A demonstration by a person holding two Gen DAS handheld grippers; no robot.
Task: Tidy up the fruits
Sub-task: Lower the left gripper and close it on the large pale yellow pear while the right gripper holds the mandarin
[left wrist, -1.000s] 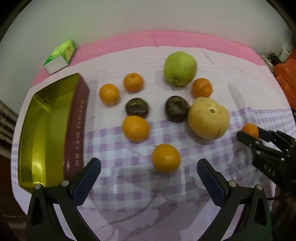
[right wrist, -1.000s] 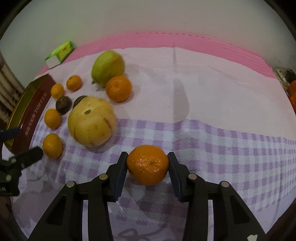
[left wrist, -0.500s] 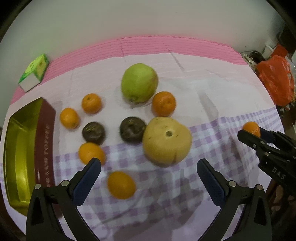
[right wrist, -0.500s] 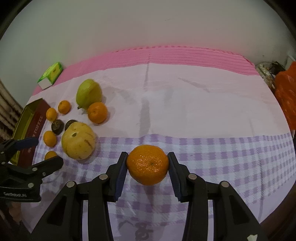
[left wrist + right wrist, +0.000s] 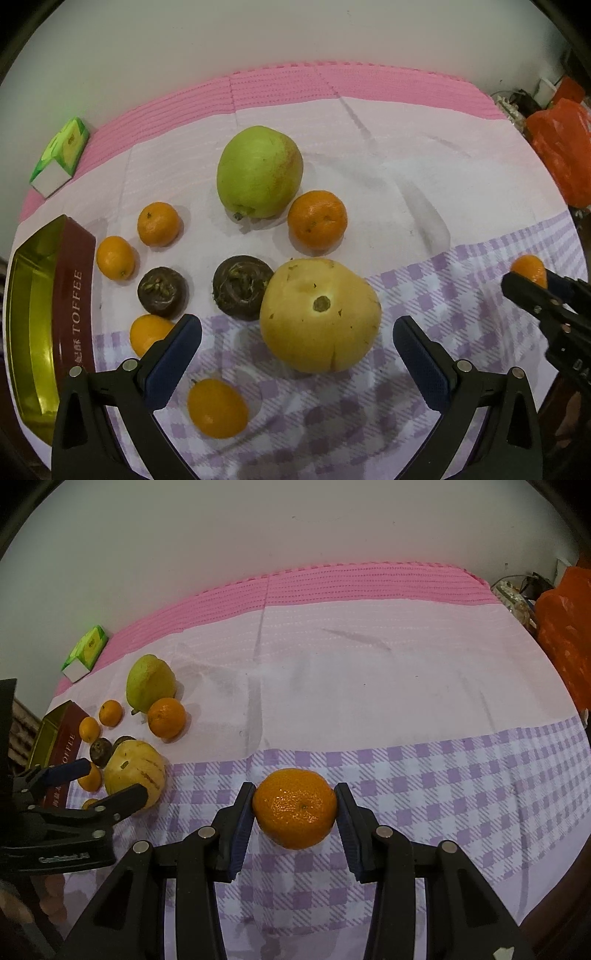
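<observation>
The bench [image 5: 369,672] is covered by a cloth [image 5: 424,775], pale pink at the far part and purple-checked at the near part, with a ribbed pink mat [image 5: 369,583] along the far edge. A plain white wall [image 5: 295,524] is seen behind it. An orange plastic bag [image 5: 565,638] is seen off the right end.

At the left end a gold-lined tin [image 5: 33,321] with a maroon side marked TOFFEE is noted, open at the top. A green and white carton [image 5: 61,155] is lying on the mat behind it.

Fruits, largest first: 1 yellow pear [image 5: 319,314] on the edge of the checked part; 1 green pear [image 5: 258,171] behind it; 1 orange [image 5: 317,219] just beside the green pear; 2 dark brown fruits [image 5: 240,288], the right one touching the yellow pear; 4 small oranges [image 5: 159,223] between these and the tin, 1 partly hidden by a finger.

The left hand-held gripper [image 5: 297,354] is held low above the checked cloth with its jaws wide apart and nothing between them; the yellow pear is seen just ahead of the gap.

The right hand-held gripper [image 5: 294,810] is held well to the right of the group, above the checked cloth. Its jaws are closed against both sides of 1 mandarin [image 5: 294,808], which is gripped between the blue pads [image 5: 242,823].
</observation>
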